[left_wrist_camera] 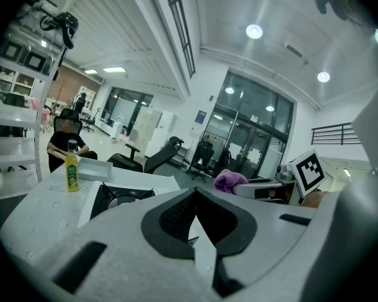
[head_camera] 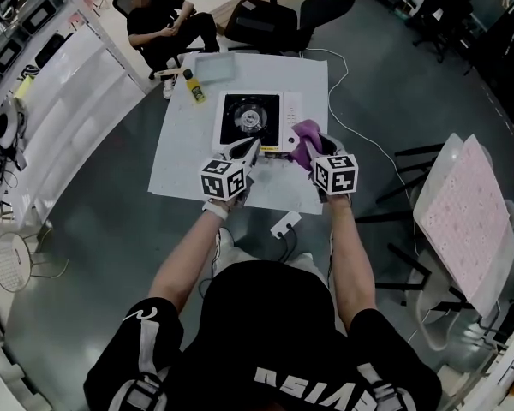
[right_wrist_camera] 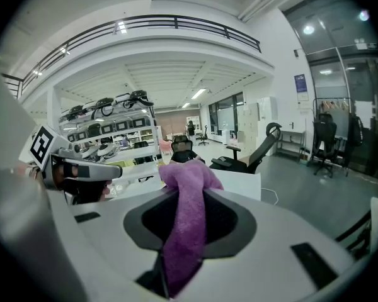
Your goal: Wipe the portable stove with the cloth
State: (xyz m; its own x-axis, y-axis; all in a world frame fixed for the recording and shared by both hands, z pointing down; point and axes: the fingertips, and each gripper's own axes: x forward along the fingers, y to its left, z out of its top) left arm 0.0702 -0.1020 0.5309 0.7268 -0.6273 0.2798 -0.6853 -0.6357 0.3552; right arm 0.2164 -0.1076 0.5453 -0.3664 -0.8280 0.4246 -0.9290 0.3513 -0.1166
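The portable stove [head_camera: 250, 118] is white with a black burner top and sits mid-table on the white table [head_camera: 180, 157]; the left gripper view shows the stove [left_wrist_camera: 116, 197] just ahead. My right gripper [head_camera: 309, 146] hovers at the stove's near right corner, shut on a purple cloth [head_camera: 304, 137] that bunches above its jaws. In the right gripper view the cloth [right_wrist_camera: 188, 206] hangs down between the jaws of the right gripper [right_wrist_camera: 184, 182]. My left gripper [head_camera: 245, 151] is at the stove's near edge; in its own view the left gripper [left_wrist_camera: 196, 191] has its jaws together and holds nothing.
A yellow bottle [head_camera: 194, 86] and a clear tray [head_camera: 214, 65] stand beyond the stove. A person sits in a chair [head_camera: 158, 20] at the table's far side, beside an empty office chair [head_camera: 265, 20]. A power strip [head_camera: 285, 223] lies on the floor. A pink-cushioned chair [head_camera: 467, 212] stands to the right.
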